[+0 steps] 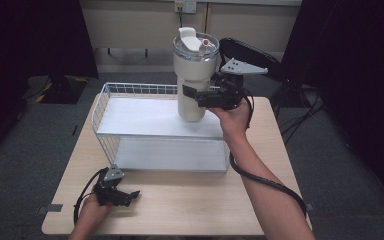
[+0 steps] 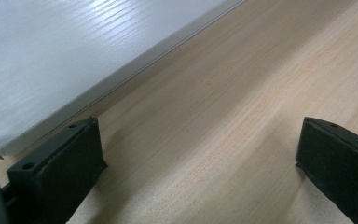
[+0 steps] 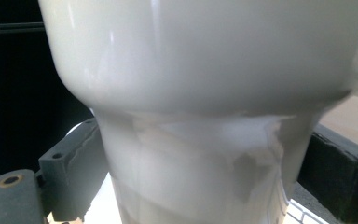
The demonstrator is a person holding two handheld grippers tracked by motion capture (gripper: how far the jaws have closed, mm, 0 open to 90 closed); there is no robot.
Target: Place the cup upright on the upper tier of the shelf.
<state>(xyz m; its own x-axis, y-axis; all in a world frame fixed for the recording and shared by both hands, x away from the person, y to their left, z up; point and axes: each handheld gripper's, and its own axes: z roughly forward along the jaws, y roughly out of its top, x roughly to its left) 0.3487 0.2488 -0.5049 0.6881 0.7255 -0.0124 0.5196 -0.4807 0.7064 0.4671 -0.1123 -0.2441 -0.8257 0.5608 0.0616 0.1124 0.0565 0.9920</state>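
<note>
Tumbler (image 1: 194, 75): cream, clear lid, upright, held above the top shelf of the white wire-sided rack (image 1: 130, 120), near its right end. Right tongs (image 1: 192, 94): clamped on the tumbler's narrow lower body, one jaw pressed to each side in the right gripper view. Left tongs (image 1: 132, 196): jaws wide apart, holding nothing, low over the bare wooden tabletop (image 1: 180, 210) just in front of the rack's lower shelf (image 2: 51, 60). Background: dark chair (image 1: 250, 55) behind the tabletop, grey carpet, wall cabinets.
</note>
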